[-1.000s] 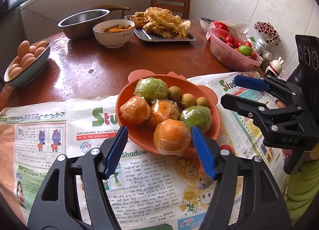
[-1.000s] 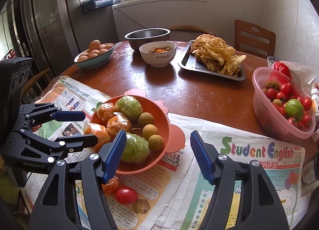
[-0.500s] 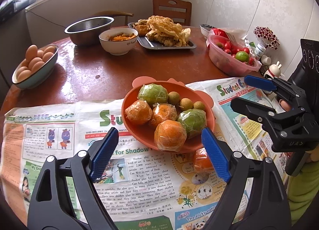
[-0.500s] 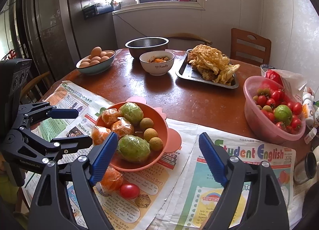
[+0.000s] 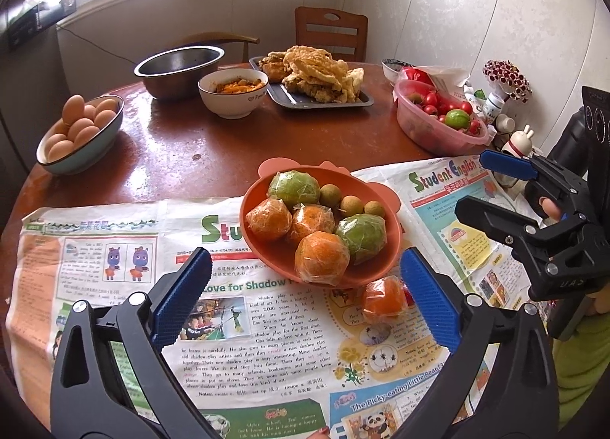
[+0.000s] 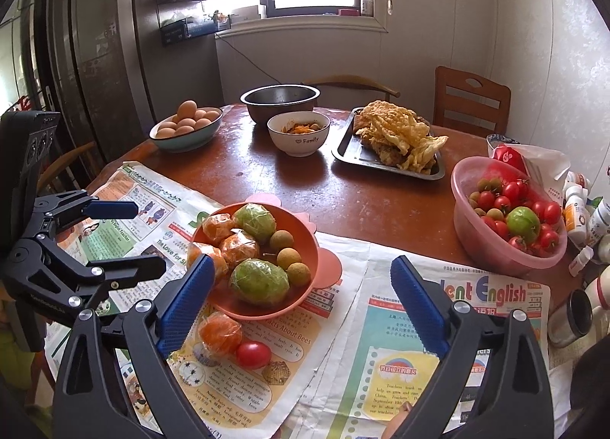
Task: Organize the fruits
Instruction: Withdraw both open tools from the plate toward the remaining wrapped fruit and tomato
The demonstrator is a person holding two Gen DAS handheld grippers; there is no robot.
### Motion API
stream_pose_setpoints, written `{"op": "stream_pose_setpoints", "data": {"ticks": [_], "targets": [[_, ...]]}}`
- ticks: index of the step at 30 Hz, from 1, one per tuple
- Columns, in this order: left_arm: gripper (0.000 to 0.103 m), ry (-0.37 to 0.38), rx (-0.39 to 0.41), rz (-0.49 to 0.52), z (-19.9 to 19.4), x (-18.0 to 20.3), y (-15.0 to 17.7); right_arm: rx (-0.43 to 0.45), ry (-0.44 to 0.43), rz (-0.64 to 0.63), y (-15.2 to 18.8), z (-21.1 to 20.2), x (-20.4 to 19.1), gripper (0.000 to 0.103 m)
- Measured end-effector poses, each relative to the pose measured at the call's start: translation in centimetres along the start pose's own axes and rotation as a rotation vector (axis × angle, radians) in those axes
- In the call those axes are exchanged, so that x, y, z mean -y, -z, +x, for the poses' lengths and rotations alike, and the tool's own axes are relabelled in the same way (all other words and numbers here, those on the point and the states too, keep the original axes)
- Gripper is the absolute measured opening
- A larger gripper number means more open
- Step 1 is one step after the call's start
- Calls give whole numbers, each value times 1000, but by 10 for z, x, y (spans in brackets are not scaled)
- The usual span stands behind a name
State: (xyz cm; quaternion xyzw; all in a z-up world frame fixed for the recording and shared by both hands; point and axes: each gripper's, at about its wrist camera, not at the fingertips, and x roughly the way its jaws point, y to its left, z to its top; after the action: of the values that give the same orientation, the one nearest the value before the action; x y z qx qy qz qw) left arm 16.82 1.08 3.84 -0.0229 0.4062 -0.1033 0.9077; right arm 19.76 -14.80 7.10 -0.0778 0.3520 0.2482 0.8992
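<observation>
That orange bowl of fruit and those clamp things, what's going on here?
A person is sorting fruit with a hand-held claw in each hand. The orange bowl on the newspaper already holds wrapped oranges, two green fruits and small brown ones. Both the left claw and the right claw are opening, with nothing between their jaws. A wrapped orange and a red tomato lie loose on the paper beside the bowl. More fruit sits in the pink tub.

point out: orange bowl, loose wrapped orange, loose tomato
orange bowl (image 6: 305, 244), right wrist view, bare inner wall near the right rim
loose wrapped orange (image 6: 220, 334), right wrist view, middle of the fruit on the newspaper
loose tomato (image 6: 253, 354), right wrist view, middle of its red skin
</observation>
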Motion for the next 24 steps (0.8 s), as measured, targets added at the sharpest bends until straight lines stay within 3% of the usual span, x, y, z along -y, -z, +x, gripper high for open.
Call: {"op": "stream_pose_setpoints", "data": {"ticks": [24], "targets": [[93,19,-3,19,-15,24,27,-15,12,-28,42,-28,-6,95]]}}
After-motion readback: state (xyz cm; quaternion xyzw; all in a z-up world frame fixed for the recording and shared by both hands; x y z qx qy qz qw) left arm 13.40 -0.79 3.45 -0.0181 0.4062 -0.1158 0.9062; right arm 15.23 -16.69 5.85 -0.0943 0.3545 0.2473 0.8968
